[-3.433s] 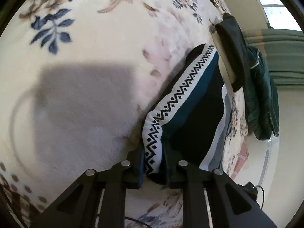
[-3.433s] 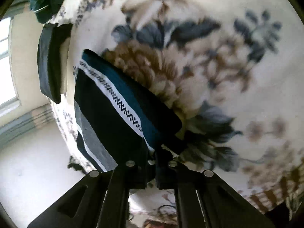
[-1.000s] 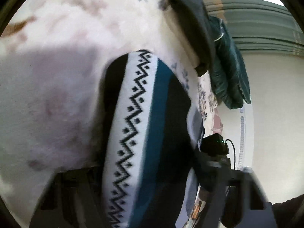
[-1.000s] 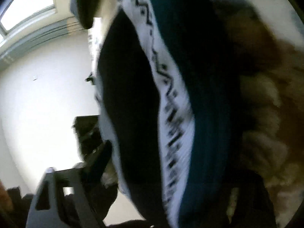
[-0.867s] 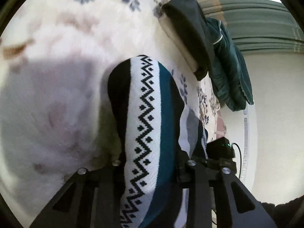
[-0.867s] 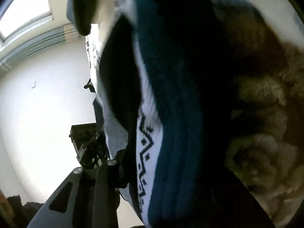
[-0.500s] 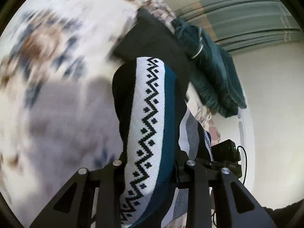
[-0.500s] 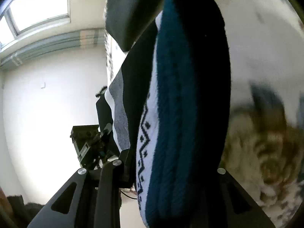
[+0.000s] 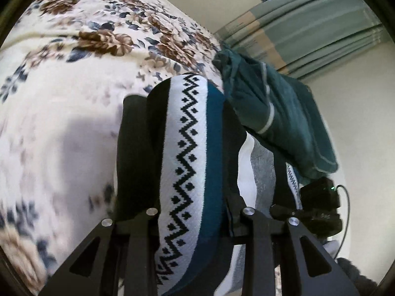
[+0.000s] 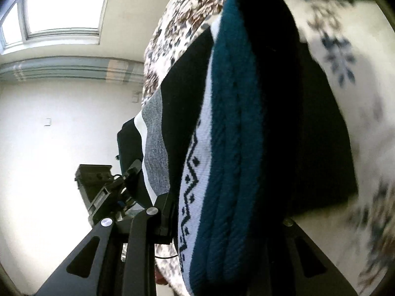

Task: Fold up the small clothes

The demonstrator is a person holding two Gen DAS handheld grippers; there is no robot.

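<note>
Between both grippers: left gripper (image 9: pixel 197 215) and right gripper (image 10: pixel 222 218) each pinch knit sweater (image 9: pixel 191 153) (zigzag band) over floral blanket (image 9: pixel 61 86).

Black/teal/white zigzag knit (image 9: pixel 190 162), bunched, held off bed.

Both wrist views face the same knit garment (image 9: pixel 190 162) close-up.

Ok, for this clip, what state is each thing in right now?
Patterned knit sweater: lifted, draped between both grippers.
Left gripper: shut on the sweater.
Right gripper: shut on the sweater.
Dark teal garment: lying bunched on the floral blanket.
Floral blanket: spread out.
</note>
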